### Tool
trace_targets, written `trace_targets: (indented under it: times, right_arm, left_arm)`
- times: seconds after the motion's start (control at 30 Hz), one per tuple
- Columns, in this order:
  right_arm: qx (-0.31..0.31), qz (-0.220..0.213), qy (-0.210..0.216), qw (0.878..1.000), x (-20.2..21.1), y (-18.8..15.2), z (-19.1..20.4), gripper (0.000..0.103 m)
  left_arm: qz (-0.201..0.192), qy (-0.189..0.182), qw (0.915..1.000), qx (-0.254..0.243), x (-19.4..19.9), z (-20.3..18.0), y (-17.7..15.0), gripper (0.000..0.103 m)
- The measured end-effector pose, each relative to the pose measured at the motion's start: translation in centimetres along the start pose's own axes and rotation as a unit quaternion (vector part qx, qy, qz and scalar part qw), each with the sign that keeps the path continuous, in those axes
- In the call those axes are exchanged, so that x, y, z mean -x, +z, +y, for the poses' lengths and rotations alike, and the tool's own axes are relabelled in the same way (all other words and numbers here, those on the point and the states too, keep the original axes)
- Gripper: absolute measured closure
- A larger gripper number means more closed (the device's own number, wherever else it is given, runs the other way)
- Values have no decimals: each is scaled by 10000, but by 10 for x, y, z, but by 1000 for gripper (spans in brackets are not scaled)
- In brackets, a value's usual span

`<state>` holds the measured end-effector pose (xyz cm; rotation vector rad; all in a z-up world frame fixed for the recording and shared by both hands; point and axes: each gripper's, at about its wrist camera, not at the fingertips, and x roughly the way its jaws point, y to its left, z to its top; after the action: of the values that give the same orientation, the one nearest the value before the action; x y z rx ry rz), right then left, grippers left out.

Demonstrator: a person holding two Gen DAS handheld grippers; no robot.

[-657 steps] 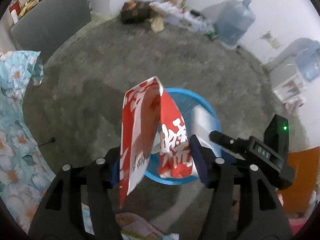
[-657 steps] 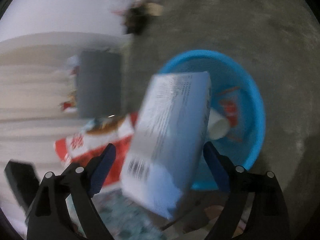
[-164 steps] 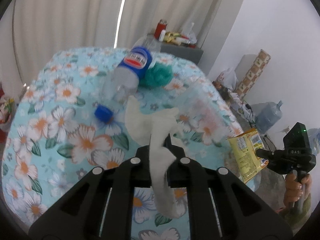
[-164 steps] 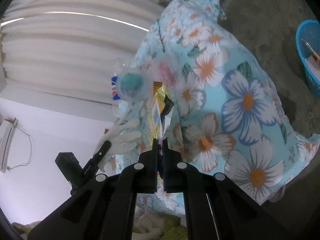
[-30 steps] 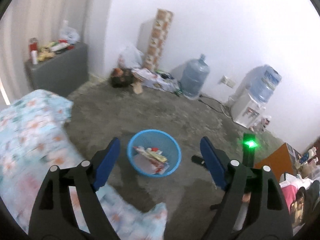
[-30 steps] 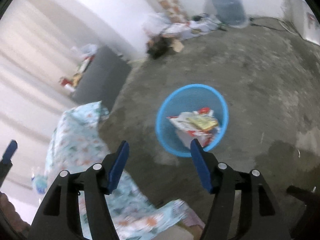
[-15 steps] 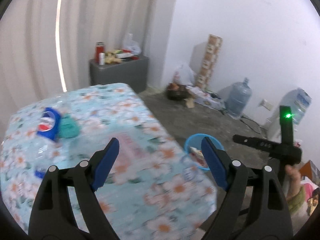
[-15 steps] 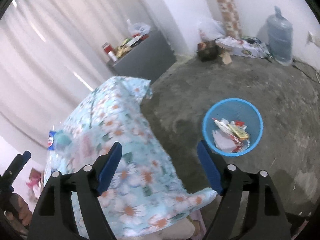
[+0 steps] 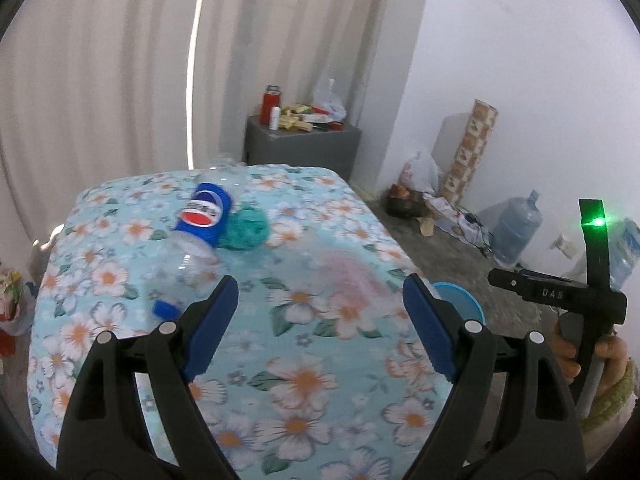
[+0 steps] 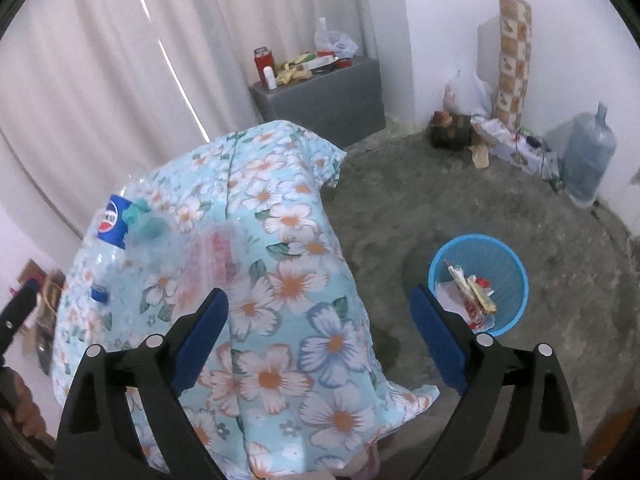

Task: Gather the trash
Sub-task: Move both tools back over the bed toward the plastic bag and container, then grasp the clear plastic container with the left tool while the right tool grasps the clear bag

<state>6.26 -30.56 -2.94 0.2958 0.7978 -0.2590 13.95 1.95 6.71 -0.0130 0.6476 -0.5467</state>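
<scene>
A clear plastic bottle (image 9: 188,248) with a blue label lies on the flowered tablecloth (image 9: 304,384), its blue cap (image 9: 166,309) loose beside it. A teal scrunched ball (image 9: 246,230) rests against the bottle, and a clear wrapper with red print (image 9: 352,280) lies to the right. My left gripper (image 9: 318,326) hovers open over the cloth with nothing between its fingers. My right gripper (image 10: 320,340) has its jaws opening, empty, above the table edge. The blue basket (image 10: 514,276) with trash stands on the floor. The bottle (image 10: 110,236) and wrapper (image 10: 218,258) also show in the right wrist view.
A grey cabinet (image 9: 302,148) with clutter stands by the curtain. Water jugs (image 10: 588,160), a white bag (image 10: 468,92) and a patterned post (image 10: 512,64) line the far wall. The basket rim (image 9: 460,300) peeks past the table edge. A hand (image 9: 568,360) holds the other gripper at right.
Both grippers swung from the basket on the floor back toward the table. The bottle, teal ball and wrapper came into view. The right jaws widened.
</scene>
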Motion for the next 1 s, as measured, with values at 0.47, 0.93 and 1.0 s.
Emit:
trace_targets:
  times: [0.47,0.93,1.0]
  right_arm:
    - [301,-427,469,9975,-9,8,38,7]
    - [-1326,890,2111,9643,-88,-9,32,8]
    - [-1747,1145,2470,9462,-104,-10,20,13]
  left_arm:
    - [-136,485,9972,554,22,74,-15,23]
    - [-30,175,9958,900,-2,102,-28,23]
    - [-86,-143,9962,859,-9,96,-23,23]
